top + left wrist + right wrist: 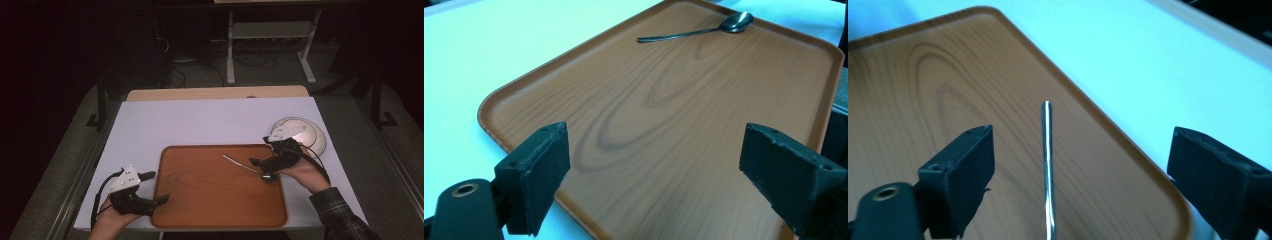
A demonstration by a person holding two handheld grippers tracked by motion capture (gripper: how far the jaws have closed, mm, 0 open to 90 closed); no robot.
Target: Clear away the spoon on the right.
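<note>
A brown wood-grain tray [210, 200] lies in the middle of the white table top. On its right part rests a metal spoon [240, 163], handle pointing to the far left. My right gripper [261, 169] hovers over the spoon's bowl end near the tray's right rim. In the right gripper view its jaws stand wide apart, open; the spoon handle [1048, 160] runs up between them and touches neither pad. My left gripper [157, 187] sits at the tray's near left corner, open, with bare tray [649, 125] between its jaws and the spoon [704, 31] far off.
A stack of white plates [310, 132] stands on the table just beyond my right hand, off the tray's far right corner. The white table top [200, 120] stretches behind the tray to a wooden strip at the back edge.
</note>
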